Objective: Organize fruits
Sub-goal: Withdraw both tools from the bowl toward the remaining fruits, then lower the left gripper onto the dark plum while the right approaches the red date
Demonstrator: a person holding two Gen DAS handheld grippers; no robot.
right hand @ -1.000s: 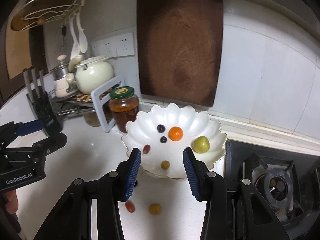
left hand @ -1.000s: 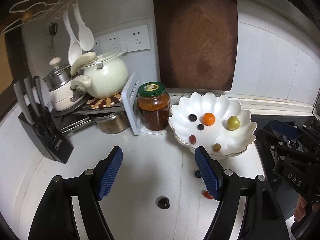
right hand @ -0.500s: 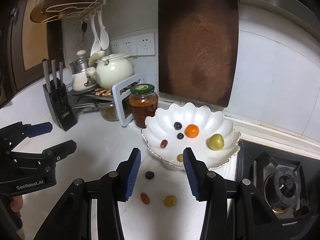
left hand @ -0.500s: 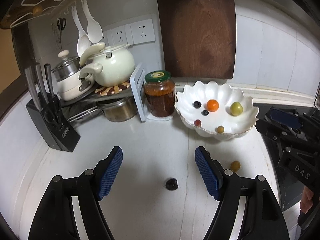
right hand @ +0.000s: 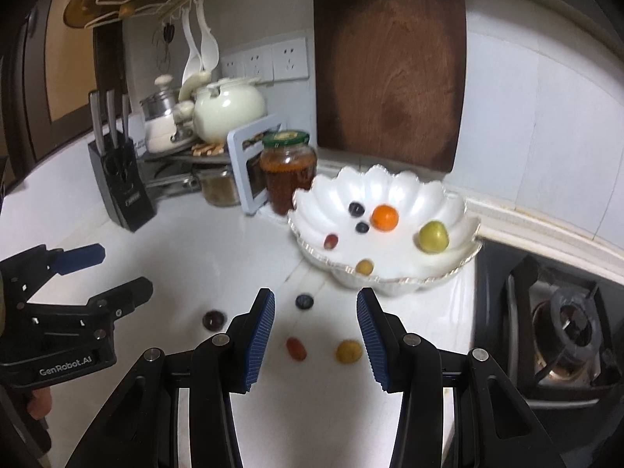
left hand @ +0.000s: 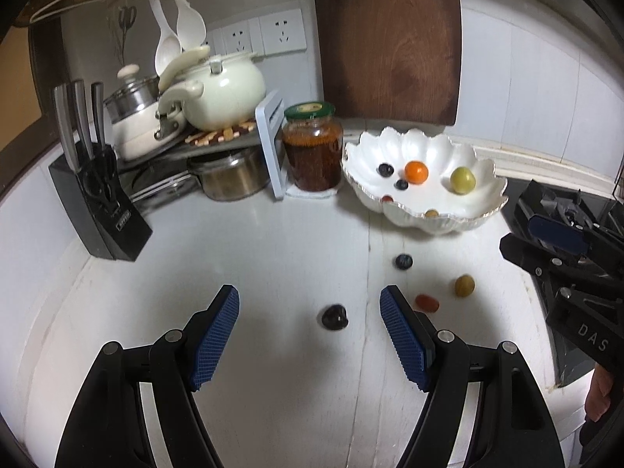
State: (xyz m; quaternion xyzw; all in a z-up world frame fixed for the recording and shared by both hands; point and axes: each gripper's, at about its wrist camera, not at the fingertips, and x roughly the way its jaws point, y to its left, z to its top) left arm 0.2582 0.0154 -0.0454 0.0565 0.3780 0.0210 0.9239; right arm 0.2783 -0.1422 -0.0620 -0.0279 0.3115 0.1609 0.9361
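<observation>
A white scalloped bowl (left hand: 479,210) (right hand: 460,214) holds several small fruits, among them an orange one (left hand: 416,171) and a green one (left hand: 462,180). On the white counter in front of it lie a dark fruit (left hand: 334,316) (right hand: 213,319), a blueberry (left hand: 403,261) (right hand: 304,301), a red fruit (left hand: 426,303) (right hand: 296,348) and a yellow fruit (left hand: 464,285) (right hand: 348,351). My left gripper (left hand: 310,304) is open above the counter, and the dark fruit shows between its fingers. My right gripper (right hand: 315,304) is open with nothing in it; the red and yellow fruits show in its gap.
A jar with a green lid (left hand: 312,144) stands left of the bowl, beside a rack of pots (left hand: 218,93). A black knife block (left hand: 97,195) sits at the far left. A wooden cutting board (left hand: 390,39) leans on the wall. A gas stove (right hand: 561,323) lies right of the bowl.
Both grippers have drawn back from the bowl and sunk toward the counter. The loose fruits, hidden or low in view before, now lie in the gaps between the fingers. Neither gripper's jaws have changed.
</observation>
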